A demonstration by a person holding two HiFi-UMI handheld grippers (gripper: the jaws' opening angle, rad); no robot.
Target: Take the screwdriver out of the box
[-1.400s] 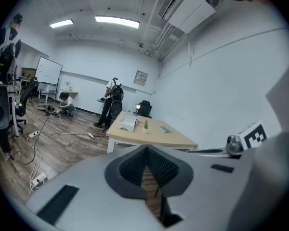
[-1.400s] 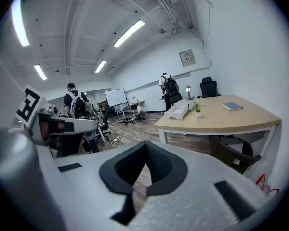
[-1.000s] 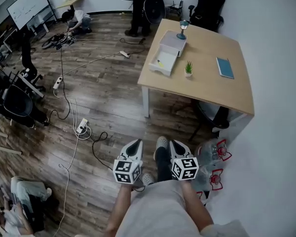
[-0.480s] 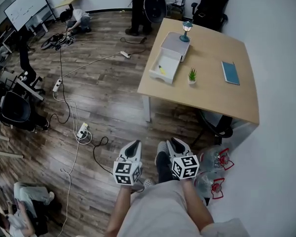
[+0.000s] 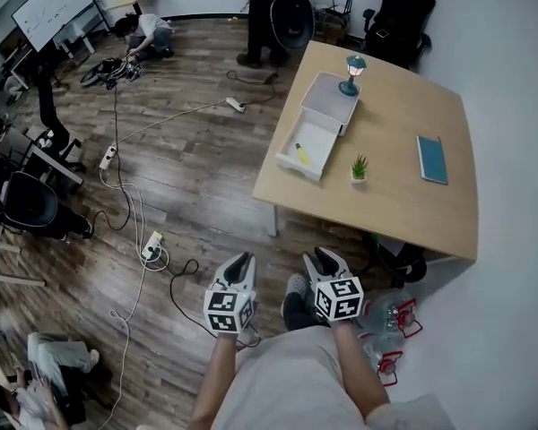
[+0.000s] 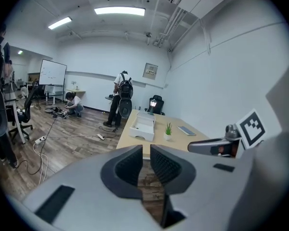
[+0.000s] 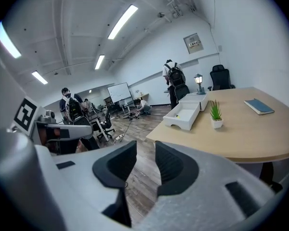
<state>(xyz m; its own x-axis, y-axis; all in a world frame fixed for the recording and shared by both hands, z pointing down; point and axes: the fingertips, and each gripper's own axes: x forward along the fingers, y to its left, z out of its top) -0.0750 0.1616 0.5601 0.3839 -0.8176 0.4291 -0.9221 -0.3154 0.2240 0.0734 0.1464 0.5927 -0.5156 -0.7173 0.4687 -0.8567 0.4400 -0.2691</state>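
A yellow screwdriver (image 5: 301, 154) lies in the open drawer of a white box (image 5: 316, 137) on the wooden table (image 5: 403, 200). From the right gripper view it shows as a small yellow speck (image 7: 177, 115) in the box (image 7: 187, 110). Both grippers are held out over the floor, well short of the table. My left gripper (image 5: 241, 261) has only a narrow slit between its jaws (image 6: 147, 150), and nothing is in it. My right gripper (image 5: 326, 258) is opening and its jaws (image 7: 146, 150) are empty. The left gripper view shows the box (image 6: 142, 125) far ahead.
On the table stand a small lamp (image 5: 351, 73), a potted plant (image 5: 360, 167) and a blue book (image 5: 431, 159). Cables and power strips (image 5: 151, 238) run across the wooden floor. Office chairs (image 5: 31, 204) stand at the left. People stand and crouch at the far end (image 5: 269, 12).
The table and box have come nearer and lower in the head view. Both grippers have travelled forward with the person, still side by side over the floor.
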